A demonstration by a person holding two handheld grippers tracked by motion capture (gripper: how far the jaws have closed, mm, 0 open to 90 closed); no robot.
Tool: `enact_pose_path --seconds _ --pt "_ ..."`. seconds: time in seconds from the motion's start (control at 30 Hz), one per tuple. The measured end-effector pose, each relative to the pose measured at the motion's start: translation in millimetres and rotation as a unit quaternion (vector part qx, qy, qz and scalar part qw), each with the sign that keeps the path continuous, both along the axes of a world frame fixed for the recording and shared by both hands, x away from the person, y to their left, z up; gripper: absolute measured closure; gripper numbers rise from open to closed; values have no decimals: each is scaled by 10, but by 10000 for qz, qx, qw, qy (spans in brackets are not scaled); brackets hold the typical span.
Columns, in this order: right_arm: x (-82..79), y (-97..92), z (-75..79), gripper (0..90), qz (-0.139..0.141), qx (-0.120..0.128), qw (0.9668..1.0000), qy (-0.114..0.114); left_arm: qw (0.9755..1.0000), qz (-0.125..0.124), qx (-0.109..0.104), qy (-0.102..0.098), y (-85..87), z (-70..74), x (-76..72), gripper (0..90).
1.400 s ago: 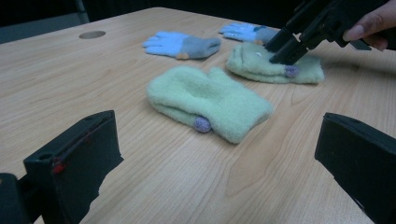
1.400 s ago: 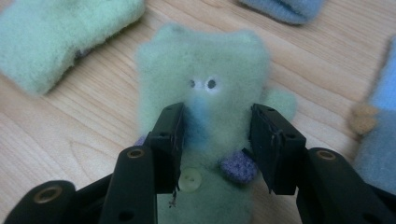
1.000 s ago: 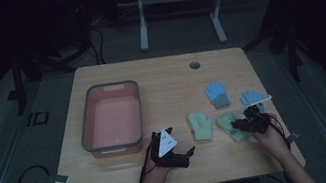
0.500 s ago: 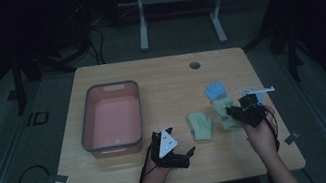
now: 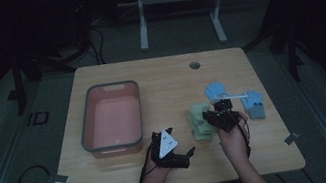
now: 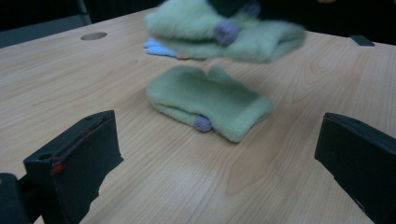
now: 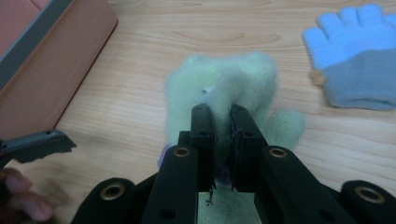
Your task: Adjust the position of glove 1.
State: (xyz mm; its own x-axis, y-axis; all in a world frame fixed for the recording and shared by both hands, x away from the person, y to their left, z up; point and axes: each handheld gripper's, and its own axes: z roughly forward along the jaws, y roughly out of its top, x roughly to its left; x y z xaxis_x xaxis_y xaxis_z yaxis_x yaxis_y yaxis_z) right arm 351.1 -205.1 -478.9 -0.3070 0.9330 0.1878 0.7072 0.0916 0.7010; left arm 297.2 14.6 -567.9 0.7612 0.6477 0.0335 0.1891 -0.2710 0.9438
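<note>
My right gripper (image 5: 219, 113) has its 2 black jaws pinched nearly together, forearm reaching in from below. My left gripper (image 5: 178, 153) rests low, its jaws spread wide.

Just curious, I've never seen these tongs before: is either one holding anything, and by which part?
The right tongs pinch a green mitten, lifted off the table; which part cannot be told. The left tongs stand open, empty.

A dim lab or studio: bare wooden table (image 5: 158, 77), floor cables (image 5: 29, 178), metal stand (image 5: 176, 8) behind.
</note>
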Motion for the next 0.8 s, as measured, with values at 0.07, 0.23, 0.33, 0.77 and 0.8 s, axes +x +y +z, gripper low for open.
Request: enact_pose_path --seconds 0.07,0.23,0.33,0.77,0.8 --pt "11 36 -45 820 -78 8 10000 -25 10000 16 -18 7 5 0 1 3" --pt "13 68 -131 819 -164 65 9998 47 10000 20 -61 58 15 0 12 3" --pt "30 101 -266 817 -208 8 9996 175 10000 11 -69 53 13 -1 10 3" --pt "61 81 -528 772 -371 -47 9989 272 10000 -20 10 42 -3 1 6 3" --pt "59 78 -521 756 -333 -40 9991 245 10000 -21 47 11 -12 1 -1 3"
